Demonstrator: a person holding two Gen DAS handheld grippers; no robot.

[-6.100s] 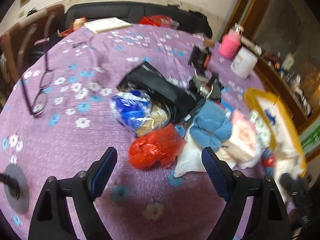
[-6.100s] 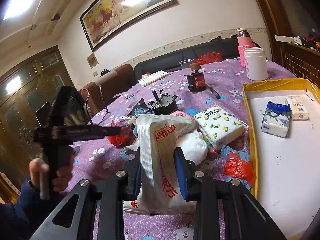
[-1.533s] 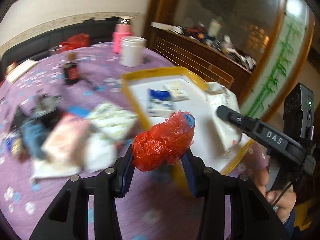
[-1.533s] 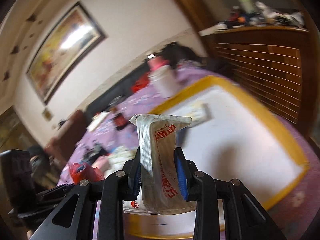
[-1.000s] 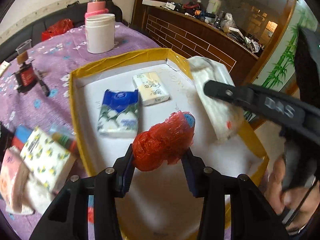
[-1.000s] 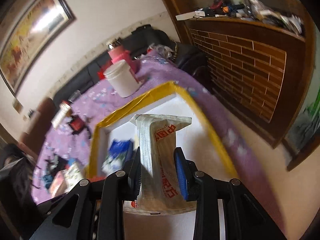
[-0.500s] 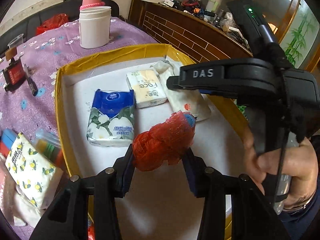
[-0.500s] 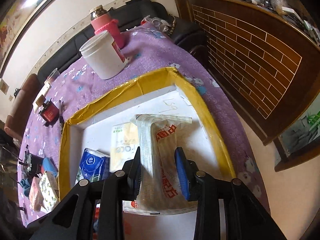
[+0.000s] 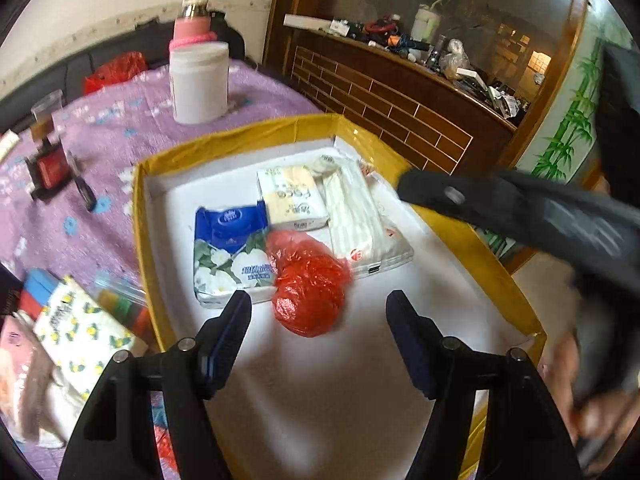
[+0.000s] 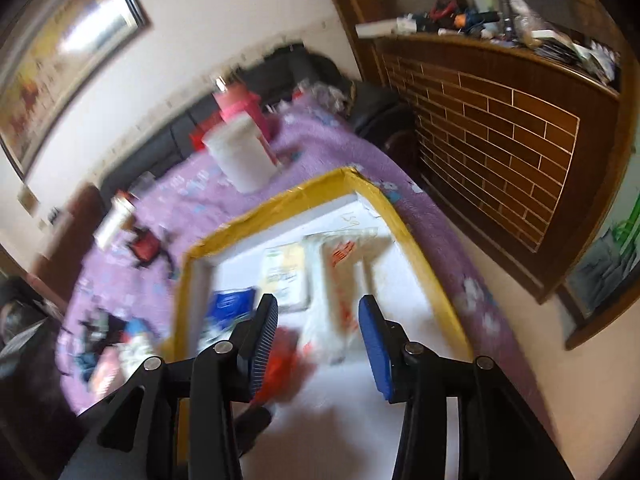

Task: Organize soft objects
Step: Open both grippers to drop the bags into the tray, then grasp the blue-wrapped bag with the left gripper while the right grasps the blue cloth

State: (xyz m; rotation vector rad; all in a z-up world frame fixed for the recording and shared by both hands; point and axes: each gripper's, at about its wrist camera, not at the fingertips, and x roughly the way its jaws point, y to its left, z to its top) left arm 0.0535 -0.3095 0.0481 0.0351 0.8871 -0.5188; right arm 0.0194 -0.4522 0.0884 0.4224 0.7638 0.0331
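Observation:
A yellow-rimmed white tray (image 9: pixel 138 216) holds a blue tissue pack (image 9: pixel 228 252), a cream tissue pack (image 9: pixel 292 200), a white striped pack (image 9: pixel 356 220) and a crumpled red plastic bag (image 9: pixel 308 288). My left gripper (image 9: pixel 318 336) is open and empty just behind the red bag. My right gripper (image 10: pixel 318 340) is open and empty above the tray (image 10: pixel 416 248), with the white pack (image 10: pixel 332 300) lying below it. In the left wrist view the right gripper's arm crosses at the right.
A white jar (image 9: pixel 199 80) and a pink bottle (image 9: pixel 192 24) stand beyond the tray on the purple flowered cloth. A lemon-print tissue pack (image 9: pixel 80 332) and other soft items lie left of the tray. A brick-faced counter (image 9: pixel 400 96) stands to the right.
Both grippers opened. The red bag dropped from the left gripper into the tray, and the white pack was let go from the right gripper, which pulled back and up.

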